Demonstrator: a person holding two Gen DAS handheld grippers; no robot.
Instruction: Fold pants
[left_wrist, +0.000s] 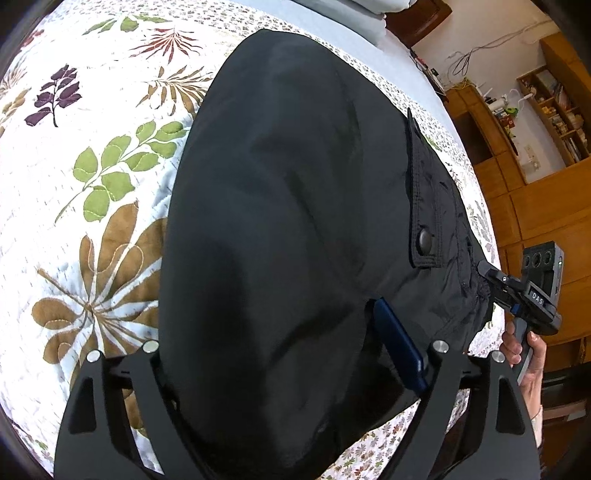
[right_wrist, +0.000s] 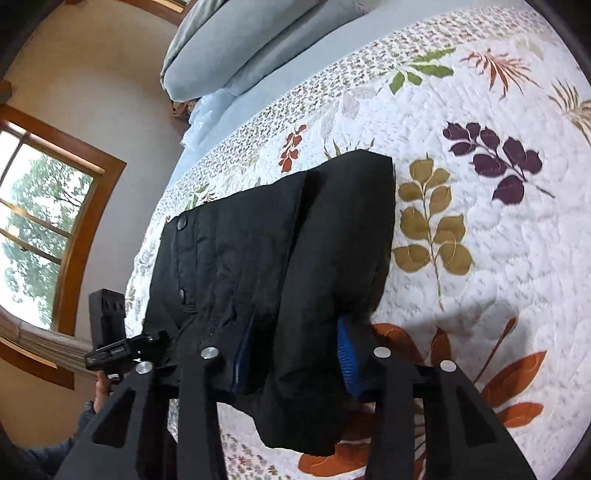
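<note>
The black pants (right_wrist: 273, 258) lie folded into a compact stack on the floral quilt (right_wrist: 480, 258) of the bed, near its edge, with the snap-buttoned waistband end toward 9 o'clock in the right wrist view and a folded edge hanging forward between the right gripper (right_wrist: 291, 354)'s fingers. Those blue-padded fingers (right_wrist: 347, 354) sit on either side of that thick fold and appear to pinch it, though the left-hand pad is half buried in cloth, so how firmly is hard to judge. In the left wrist view the pants fill the middle of the picture; the left gripper (left_wrist: 288, 354) is spread wide with cloth bulging between its fingers, only one blue pad (left_wrist: 400, 347) showing at 5 o'clock, and it does not seem to be clamping anything. The step in hand looks like setting down and squaring the last fold. To do it well, the right fingers should let go only once the layers rest flat, then draw back low and straight so the top layer is not dragged off; the left could press and smooth toward 12 o'clock to flatten the puffed cloth. The only writing readable is "DAS" on the body of the right gripper, seen at 4 o'clock in the left wrist view beside the person's hand (left_wrist: 524, 354).
</note>
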